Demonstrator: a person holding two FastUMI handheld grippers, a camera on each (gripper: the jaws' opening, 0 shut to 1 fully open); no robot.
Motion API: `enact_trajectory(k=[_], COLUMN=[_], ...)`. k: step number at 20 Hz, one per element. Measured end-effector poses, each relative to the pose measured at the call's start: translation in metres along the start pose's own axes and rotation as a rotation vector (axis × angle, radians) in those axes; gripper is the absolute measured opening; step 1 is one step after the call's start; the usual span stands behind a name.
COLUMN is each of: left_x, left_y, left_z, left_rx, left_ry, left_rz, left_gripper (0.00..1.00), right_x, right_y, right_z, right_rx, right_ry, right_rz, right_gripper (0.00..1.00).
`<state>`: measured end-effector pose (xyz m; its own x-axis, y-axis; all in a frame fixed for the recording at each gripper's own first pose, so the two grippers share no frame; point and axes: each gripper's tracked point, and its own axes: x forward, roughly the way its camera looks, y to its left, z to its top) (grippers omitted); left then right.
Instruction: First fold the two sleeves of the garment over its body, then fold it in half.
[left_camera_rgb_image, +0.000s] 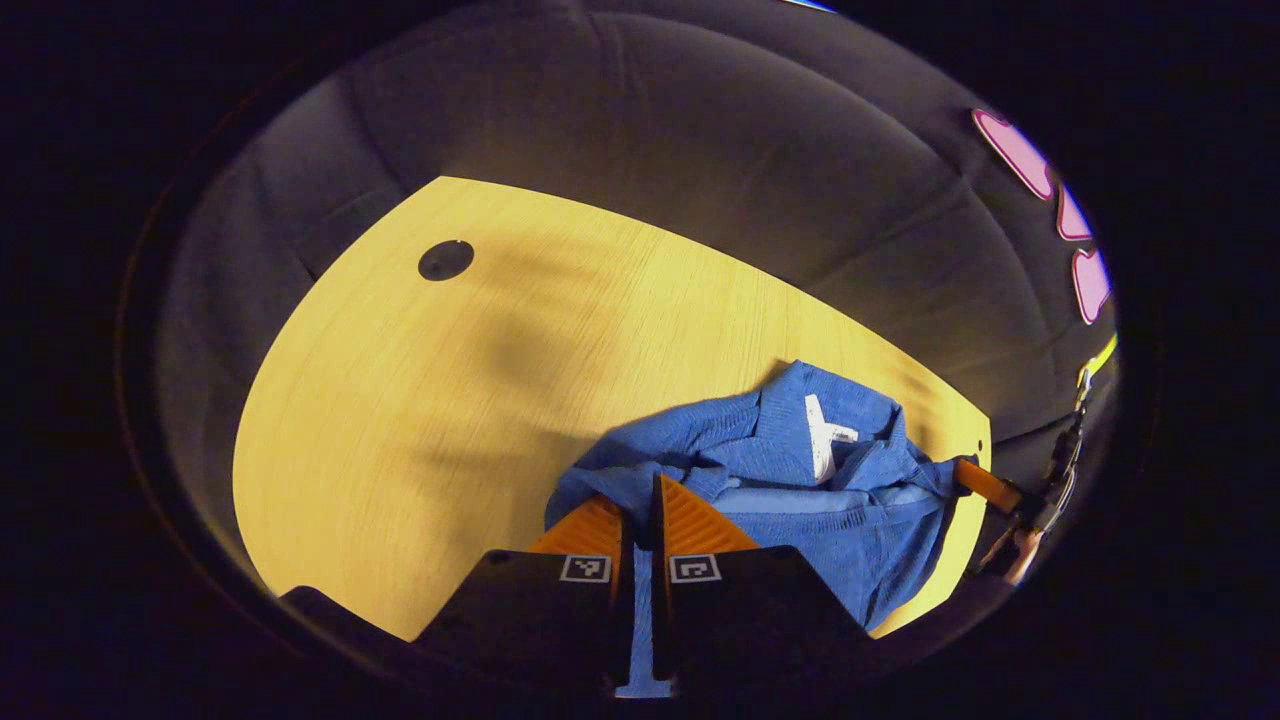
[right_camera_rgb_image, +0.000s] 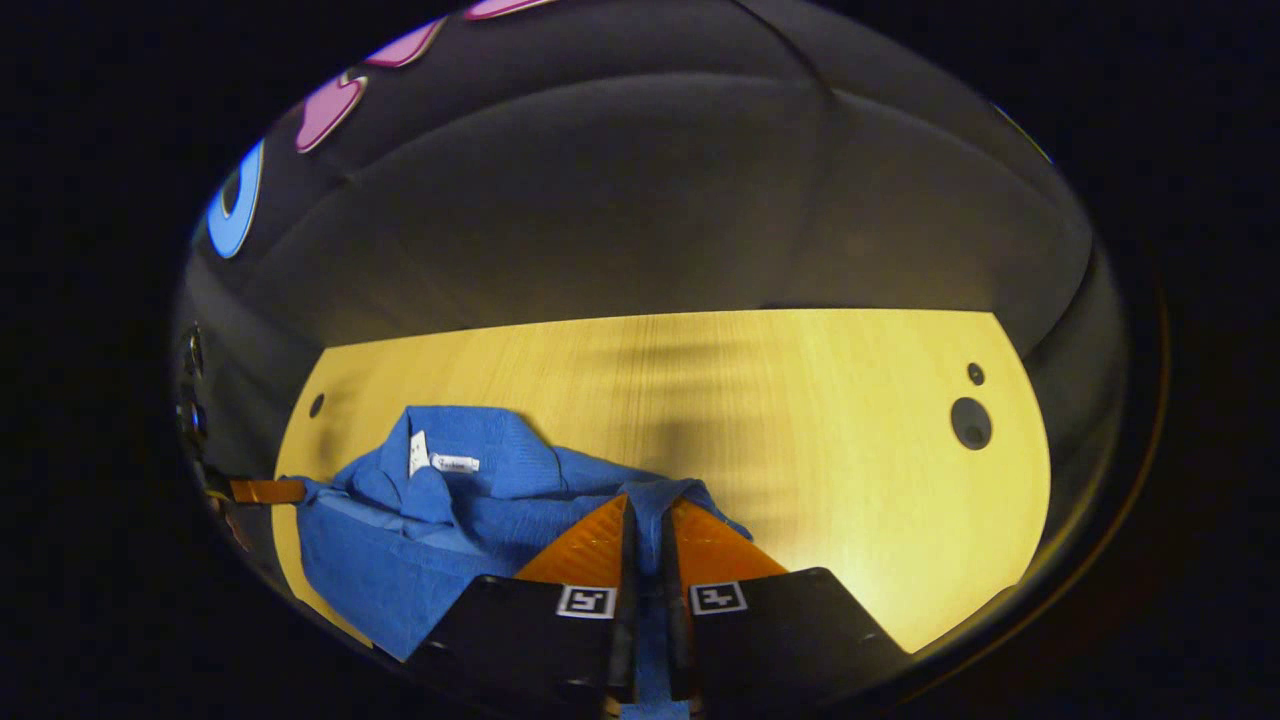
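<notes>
Knit blue garment (left_camera_rgb_image: 800, 470) lies rumpled on your smooth wooden table (left_camera_rgb_image: 420, 420); left gripper (left_camera_rgb_image: 640, 510) and right gripper (right_camera_rgb_image: 645, 525) each pinch its cloth between ribbed orange fingers (right_camera_rgb_image: 590, 550).

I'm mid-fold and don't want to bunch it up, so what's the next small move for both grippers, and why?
Probably carry both pinched edges a little farther across together, then lower them flat. The left gripper and right gripper each pinch blue garment cloth, which is lifted and rumpled on the table.
</notes>
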<state>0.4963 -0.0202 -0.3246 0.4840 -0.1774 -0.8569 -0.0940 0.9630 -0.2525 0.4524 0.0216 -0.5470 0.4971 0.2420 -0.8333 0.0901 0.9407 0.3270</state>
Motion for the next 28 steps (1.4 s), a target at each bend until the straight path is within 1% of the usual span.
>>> enact_trajectory(k=[1, 2, 3, 4, 5, 6, 7, 8, 9, 10, 11, 12, 13, 14, 15, 16, 17, 19, 21, 23, 25, 26, 27, 28], left_x=[-0.001, 0.0, 0.003, 0.003, -0.001, -0.003, -0.011, -0.016, -0.025, -0.034, -0.047, -0.062, -0.079, -0.098, -0.116, -0.136, -0.154, -0.191, -0.229, -0.267, -0.306, -0.328, -0.345, -0.364], left_y=[0.0, -0.003, -0.01, -0.014, -0.016, -0.016, -0.011, -0.004, 0.0, -0.001, -0.01, -0.018, -0.023, -0.028, -0.033, -0.038, -0.044, -0.061, -0.073, -0.08, -0.091, -0.09, -0.087, -0.089], left_z=[0.004, 0.008, 0.011, 0.02, 0.029, 0.034, 0.037, 0.039, 0.042, 0.042, 0.044, 0.043, 0.04, 0.037, 0.032, 0.026, 0.018, -0.006, -0.03, -0.056, -0.082, -0.094, -0.1, -0.106], left_rx=[-0.001, -0.006, -0.018, -0.039, -0.06, -0.067, -0.053, -0.023, 0.008, 0.031, 0.049, 0.071, 0.1, 0.134, 0.179, 0.224, 0.262, 0.307, 0.317, 0.307, 0.306, 0.312, 0.321, 0.342], left_ry=[-0.014, -0.034, -0.057, -0.098, -0.141, -0.172, -0.196, -0.212, -0.23, -0.246, -0.273, -0.306, -0.339, -0.377, -0.41, -0.451, -0.484, -0.536, -0.59, -0.645, -0.7, -0.728, -0.763, -0.813], left_rz=[-0.008, -0.03, -0.057, -0.078, -0.09, -0.085, -0.055, -0.016, 0.011, 0.021, 0.008, -0.009, -0.018, -0.015, -0.013, -0.004, -0.002, -0.027, -0.049, -0.061, -0.107, -0.111, -0.11, -0.113], left_gripper=[0.04, 0.11, 0.16, 0.28, 0.4, 0.59, 0.72, 0.85, 0.85, 0.85, 0.85, 0.85, 0.85, 0.82, 0.85, 0.85, 0.85, 0.85, 0.85, 0.85, 0.85, 0.84, 0.87, 0.84], right_x=[0.003, 0.007, 0.002, 0.0, -0.003, -0.007, -0.013, -0.019, -0.026, -0.035, -0.05, -0.066, -0.08, -0.097, -0.118, -0.139, -0.162, -0.211, -0.266, -0.322, -0.374, -0.398, -0.422, -0.448], right_y=[-0.002, -0.002, 0.001, 0.004, 0.004, 0.002, 0.0, 0.001, 0.001, 0.003, 0.007, 0.011, 0.021, 0.028, 0.032, 0.035, 0.04, 0.054, 0.064, 0.084, 0.104, 0.113, 0.122, 0.13], right_z=[0.008, 0.017, 0.026, 0.036, 0.044, 0.051, 0.056, 0.06, 0.064, 0.064, 0.062, 0.065, 0.068, 0.072, 0.073, 0.072, 0.069, 0.063, 0.051, 0.029, 0.003, -0.008, -0.018, -0.027], right_rx=[0.003, 0.003, 0.014, 0.024, 0.021, 0.006, -0.019, -0.05, -0.087, -0.133, -0.185, -0.224, -0.259, -0.285, -0.304, -0.31, -0.306, -0.289, -0.293, -0.295, -0.284, -0.29, -0.294, -0.304], right_ry=[-0.03, -0.068, -0.104, -0.148, -0.182, -0.211, -0.239, -0.261, -0.281, -0.294, -0.305, -0.339, -0.376, -0.414, -0.446, -0.469, -0.487, -0.559, -0.637, -0.702, -0.753, -0.782, -0.816, -0.864], right_rz=[0.006, 0.012, 0.03, 0.045, 0.038, 0.027, 0.018, 0.009, -0.004, -0.019, -0.028, -0.031, -0.032, -0.038, -0.044, -0.053, -0.062, -0.057, -0.083, -0.1, -0.102, -0.096, -0.099, -0.1], right_gripper=[0.37, 0.62, 0.86, 0.89, 0.9, 0.86, 0.93, 0.93, 0.94, 0.94, 0.9, 0.96, 0.97, 0.94, 0.93, 0.96, 0.96, 0.97, 0.95, 0.95, 0.95, 0.95, 0.95, 0.95])
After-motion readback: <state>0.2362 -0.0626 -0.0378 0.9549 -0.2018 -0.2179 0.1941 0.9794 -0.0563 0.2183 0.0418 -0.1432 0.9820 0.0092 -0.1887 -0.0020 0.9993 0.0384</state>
